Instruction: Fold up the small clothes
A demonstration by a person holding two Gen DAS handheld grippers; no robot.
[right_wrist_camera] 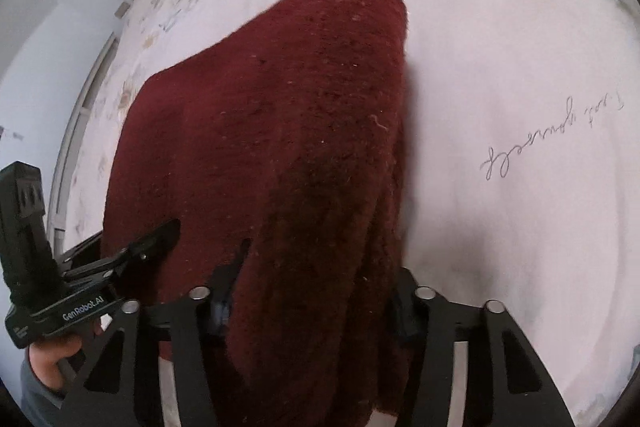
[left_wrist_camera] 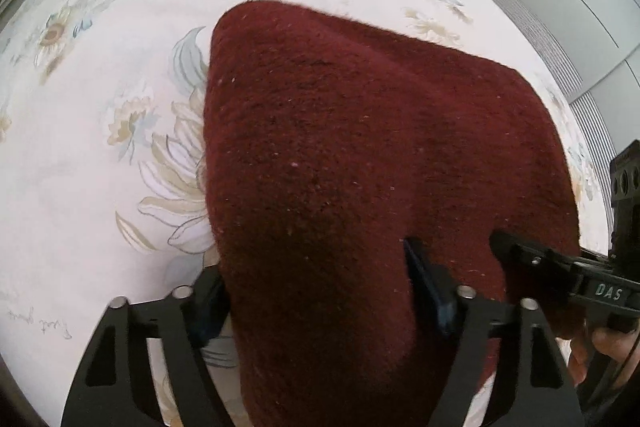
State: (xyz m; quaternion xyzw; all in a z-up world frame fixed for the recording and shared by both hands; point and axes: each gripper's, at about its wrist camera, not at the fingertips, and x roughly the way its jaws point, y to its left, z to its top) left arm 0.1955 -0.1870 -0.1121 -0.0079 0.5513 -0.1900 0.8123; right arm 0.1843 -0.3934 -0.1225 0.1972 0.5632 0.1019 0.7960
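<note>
Two grippers closed on one garment: left gripper (left_wrist_camera: pixel 320 291) and right gripper (right_wrist_camera: pixel 316 291) each pinching the near edge of the dark red knit cloth (left_wrist_camera: pixel 360 131) at lower centre of its frame. Cloth spread up to frame centre over the floral bedsheet (left_wrist_camera: pixel 100 147). Advice: lift both corners together, keep the edge tight, carry it evenly toward the far edge, avoid dragging.

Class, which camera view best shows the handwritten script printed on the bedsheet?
The right wrist view: the grey handwritten script lies clear on bare white floral bedsheet. The left wrist view catches only a small piece near its lower left edge.
</note>
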